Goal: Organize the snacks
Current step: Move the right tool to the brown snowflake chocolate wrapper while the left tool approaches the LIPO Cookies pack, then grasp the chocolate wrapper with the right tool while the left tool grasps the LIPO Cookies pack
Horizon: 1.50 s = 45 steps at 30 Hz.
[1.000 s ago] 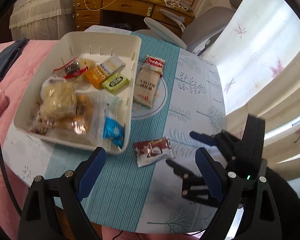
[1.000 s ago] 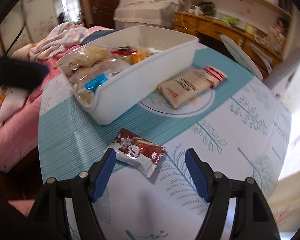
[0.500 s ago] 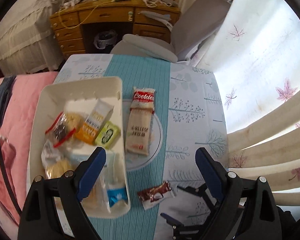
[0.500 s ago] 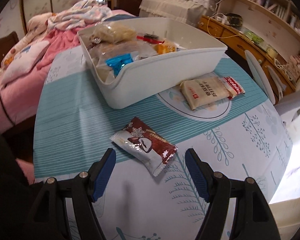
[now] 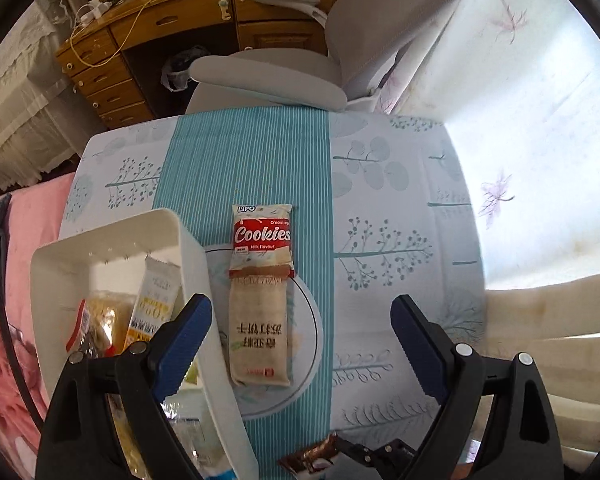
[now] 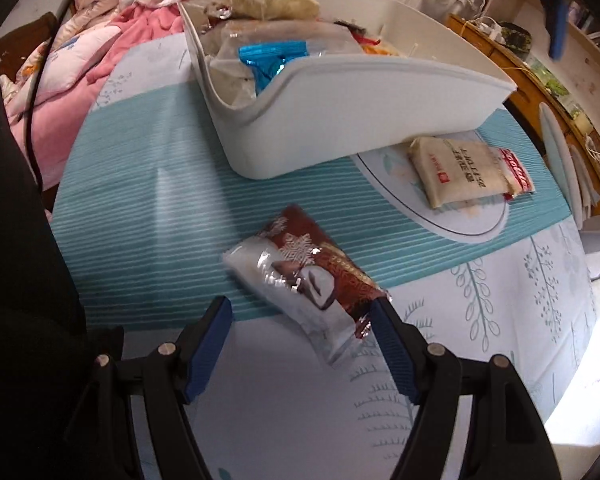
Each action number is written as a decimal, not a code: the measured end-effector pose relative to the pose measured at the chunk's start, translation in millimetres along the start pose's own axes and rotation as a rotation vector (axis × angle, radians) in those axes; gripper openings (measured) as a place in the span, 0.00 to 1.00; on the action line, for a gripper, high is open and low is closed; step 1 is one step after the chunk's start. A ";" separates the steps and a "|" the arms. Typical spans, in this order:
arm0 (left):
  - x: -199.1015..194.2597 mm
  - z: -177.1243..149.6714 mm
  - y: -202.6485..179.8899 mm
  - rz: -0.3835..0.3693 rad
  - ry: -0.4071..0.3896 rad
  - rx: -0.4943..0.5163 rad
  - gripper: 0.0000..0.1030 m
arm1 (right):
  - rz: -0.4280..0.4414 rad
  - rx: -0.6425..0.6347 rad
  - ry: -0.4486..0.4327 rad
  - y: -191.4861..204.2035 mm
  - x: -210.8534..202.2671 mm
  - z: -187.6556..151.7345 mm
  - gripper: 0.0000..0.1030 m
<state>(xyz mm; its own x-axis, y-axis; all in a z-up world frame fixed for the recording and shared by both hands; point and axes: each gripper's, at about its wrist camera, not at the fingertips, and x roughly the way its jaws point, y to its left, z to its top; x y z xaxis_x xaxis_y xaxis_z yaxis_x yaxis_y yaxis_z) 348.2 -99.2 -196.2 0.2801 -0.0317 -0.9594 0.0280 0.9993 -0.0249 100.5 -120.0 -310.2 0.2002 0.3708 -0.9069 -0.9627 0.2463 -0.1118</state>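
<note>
Now, step: reaching for the loose brown snack packet on the bench.
Right claw: spread, straddling the packet's near end.
Left claw: spread, empty, above the cookie packs.
Next: likely pinch packet, carry into white bin.

On the table, two packets lie beside the bin of snacks.
</note>
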 end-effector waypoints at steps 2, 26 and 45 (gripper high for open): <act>19.6 6.6 -7.4 0.030 0.027 0.016 0.88 | 0.011 0.000 0.001 -3.8 1.5 1.8 0.70; 131.7 43.4 11.0 0.279 0.178 -0.075 0.88 | 0.134 -0.042 -0.014 -8.8 7.3 15.8 0.38; 159.9 52.6 0.0 0.364 0.133 0.008 0.87 | 0.117 0.138 0.061 -16.9 1.3 5.3 0.32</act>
<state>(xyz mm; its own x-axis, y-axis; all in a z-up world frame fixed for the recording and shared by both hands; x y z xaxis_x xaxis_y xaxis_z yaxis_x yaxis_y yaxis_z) 443.5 -105.3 -334.9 0.1467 0.3289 -0.9329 -0.0426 0.9443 0.3262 118.0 -118.9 -307.4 0.0732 0.3505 -0.9337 -0.9439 0.3267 0.0486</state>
